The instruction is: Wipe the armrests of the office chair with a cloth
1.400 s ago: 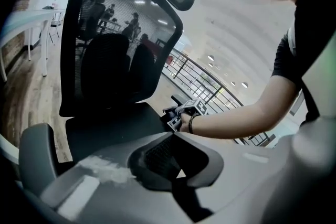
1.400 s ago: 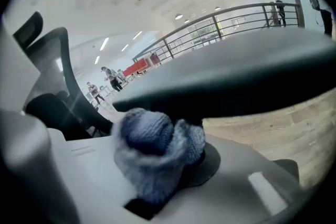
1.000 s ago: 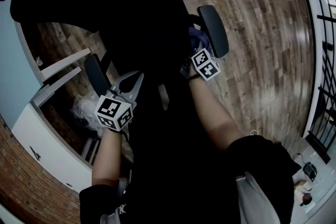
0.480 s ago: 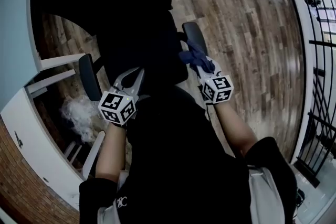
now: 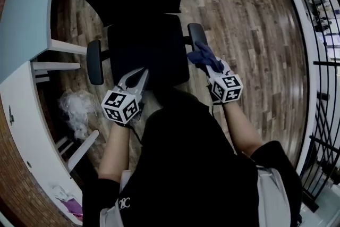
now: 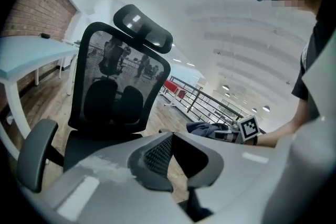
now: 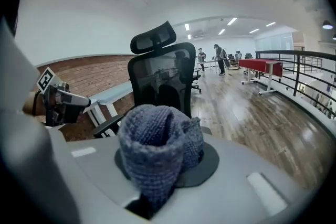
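The black office chair (image 5: 143, 48) stands in front of me, with its left armrest (image 5: 94, 62) and right armrest (image 5: 195, 34) on either side of the seat. My right gripper (image 5: 211, 65) is shut on a bunched blue knitted cloth (image 5: 203, 57), held at the near end of the right armrest; whether they touch I cannot tell. In the right gripper view the cloth (image 7: 157, 147) fills the jaws, and the chair (image 7: 163, 76) stands beyond. My left gripper (image 5: 139, 76) hovers over the seat's near left corner, jaws together and holding nothing (image 6: 170, 136).
A light-blue desk (image 5: 26, 18) and a white desk (image 5: 24, 130) stand at the left. White crumpled stuff (image 5: 77, 109) lies on the wooden floor (image 5: 249, 34) beneath them. A black railing (image 5: 319, 34) runs along the right. People stand far off (image 7: 219, 57).
The right gripper has drawn the cloth back along the right armrest towards me, off its pad to its near end. The chair now sits farther up the view. The left gripper barely moved.
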The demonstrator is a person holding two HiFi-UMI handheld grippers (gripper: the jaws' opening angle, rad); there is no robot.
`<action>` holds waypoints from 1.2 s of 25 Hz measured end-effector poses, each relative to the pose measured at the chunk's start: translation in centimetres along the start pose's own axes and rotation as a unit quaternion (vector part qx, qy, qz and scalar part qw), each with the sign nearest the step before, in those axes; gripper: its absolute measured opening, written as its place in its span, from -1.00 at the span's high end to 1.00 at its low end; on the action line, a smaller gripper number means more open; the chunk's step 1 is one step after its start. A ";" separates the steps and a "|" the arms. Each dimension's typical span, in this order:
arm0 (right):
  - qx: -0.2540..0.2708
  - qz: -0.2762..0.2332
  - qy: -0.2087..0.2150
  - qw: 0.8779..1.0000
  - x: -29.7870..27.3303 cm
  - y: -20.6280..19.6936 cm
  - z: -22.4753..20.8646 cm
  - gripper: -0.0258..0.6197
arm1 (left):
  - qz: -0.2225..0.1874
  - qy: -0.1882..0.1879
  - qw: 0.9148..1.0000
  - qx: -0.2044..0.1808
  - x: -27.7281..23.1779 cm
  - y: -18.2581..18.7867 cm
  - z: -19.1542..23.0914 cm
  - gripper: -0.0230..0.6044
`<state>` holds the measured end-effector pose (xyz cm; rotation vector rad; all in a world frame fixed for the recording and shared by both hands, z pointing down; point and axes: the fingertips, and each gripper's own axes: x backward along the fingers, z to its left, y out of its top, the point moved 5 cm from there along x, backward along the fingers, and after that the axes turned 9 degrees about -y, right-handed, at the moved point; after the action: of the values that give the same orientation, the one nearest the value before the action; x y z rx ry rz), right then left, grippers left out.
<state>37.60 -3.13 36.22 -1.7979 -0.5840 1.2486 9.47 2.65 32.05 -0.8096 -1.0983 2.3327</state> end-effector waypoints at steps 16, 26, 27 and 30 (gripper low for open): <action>0.090 0.001 0.009 0.996 10.7 -2.5 -4.2 0.74 | -0.026 0.014 0.999 -0.021 2.2 -4.2 -12.5 0.92; 0.140 0.018 0.049 0.989 10.0 -2.8 -11.3 0.74 | 0.009 0.004 0.999 -0.053 -6.7 -3.4 -14.5 0.92; 0.143 0.021 0.056 0.988 9.6 -2.8 -12.2 0.74 | 0.012 0.009 0.998 -0.055 -7.6 -3.3 -14.5 0.92; 0.144 0.037 0.078 0.986 7.2 -3.2 -15.0 0.74 | 0.024 0.020 0.998 -0.053 -10.6 -2.8 -14.1 0.92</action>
<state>54.44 -1.62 37.33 -1.6656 -0.2373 1.1622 27.03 5.61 30.40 -0.9258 -1.2064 2.3032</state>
